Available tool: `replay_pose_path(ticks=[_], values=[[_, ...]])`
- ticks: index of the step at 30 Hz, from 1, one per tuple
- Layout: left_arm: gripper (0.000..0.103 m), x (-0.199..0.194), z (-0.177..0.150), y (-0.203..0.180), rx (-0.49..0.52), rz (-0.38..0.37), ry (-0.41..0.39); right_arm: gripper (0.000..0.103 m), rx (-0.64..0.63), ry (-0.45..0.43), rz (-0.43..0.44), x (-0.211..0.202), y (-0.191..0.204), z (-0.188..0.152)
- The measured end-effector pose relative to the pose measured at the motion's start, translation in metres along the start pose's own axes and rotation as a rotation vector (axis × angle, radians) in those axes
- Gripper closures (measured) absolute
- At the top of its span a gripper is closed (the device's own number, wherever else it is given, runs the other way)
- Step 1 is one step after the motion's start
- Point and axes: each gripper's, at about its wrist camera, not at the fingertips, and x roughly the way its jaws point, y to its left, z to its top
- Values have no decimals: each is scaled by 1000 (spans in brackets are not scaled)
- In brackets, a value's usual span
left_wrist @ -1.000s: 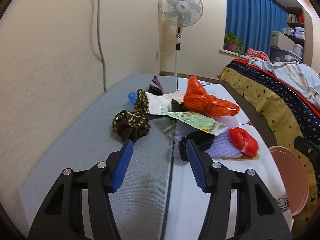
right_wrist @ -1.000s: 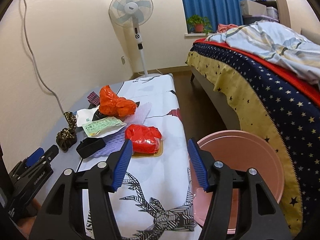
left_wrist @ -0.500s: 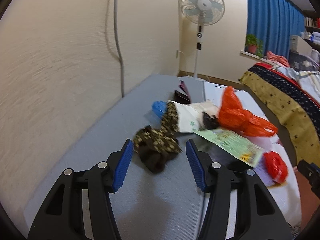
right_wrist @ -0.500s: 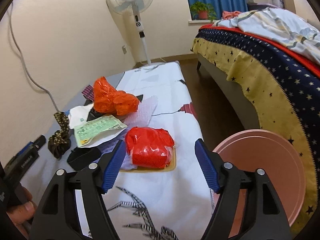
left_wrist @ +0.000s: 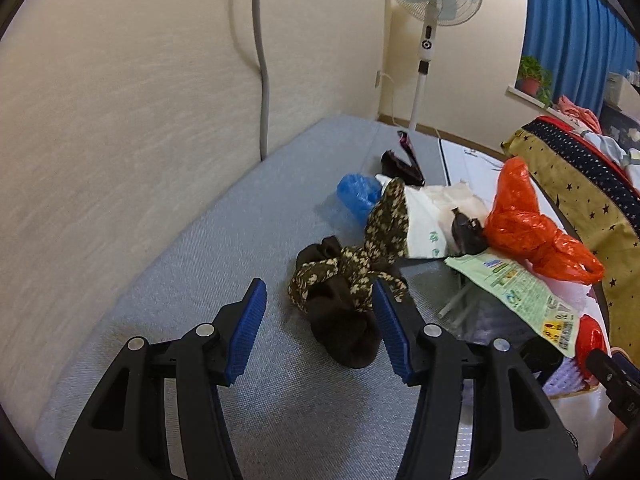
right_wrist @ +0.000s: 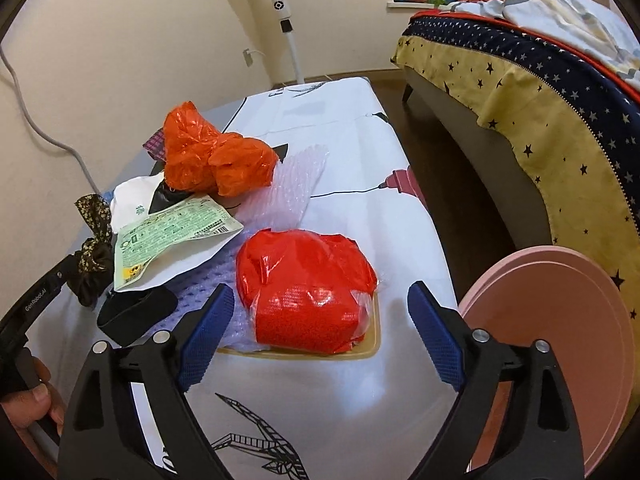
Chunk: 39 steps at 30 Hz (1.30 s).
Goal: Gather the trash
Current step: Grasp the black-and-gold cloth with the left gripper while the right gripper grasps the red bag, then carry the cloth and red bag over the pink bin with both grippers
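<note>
We hold the right tool with jaws opening around the red wrapped package on its tray, not touching. The left tool stands spread over the brown floral cloth on the counter.

Grey worktop w/ white printed cloth on right half; brown floral fabric laid left, red wrapped tray near right.
</note>
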Motion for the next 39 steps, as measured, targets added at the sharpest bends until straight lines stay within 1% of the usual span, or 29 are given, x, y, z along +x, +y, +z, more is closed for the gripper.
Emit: replay_pose_path(ticks=[4, 6, 7, 8, 10, 13, 19, 23, 33, 36, 39], values=[[49, 6, 0, -1, 6, 0, 29, 19, 0, 21, -6, 5, 0, 1], [49, 10, -1, 0, 1, -2, 52, 25, -6, 27, -1, 7, 1, 1], [49, 11, 0, 2, 0, -6, 60, 31, -8, 30, -2, 7, 1, 1], [51, 12, 0, 2, -1, -11, 67, 34, -10, 32, -1, 8, 2, 1], [81, 13, -1, 1, 6, -35, 75, 36, -13, 25, 14, 6, 2, 1], [89, 11, -1, -2, 19, -44, 67, 37, -29, -9, 6, -1, 4, -1], [92, -8, -1, -10, 61, -39, 5, 38, -64, -69, -12, -22, 8, -3], [92, -28, -2, -17, 97, -50, -36, 38, -96, -127, -42, -49, 9, -5], [92, -96, -8, -32, 159, -148, -127, 38, -134, -237, -98, -126, -3, -6], [92, -117, -11, -38, 173, -190, -153, 38, -162, -260, -140, -148, -9, -9], [92, -133, -16, -49, 190, -243, -165, 38, -145, -274, -176, -168, -24, -12]])
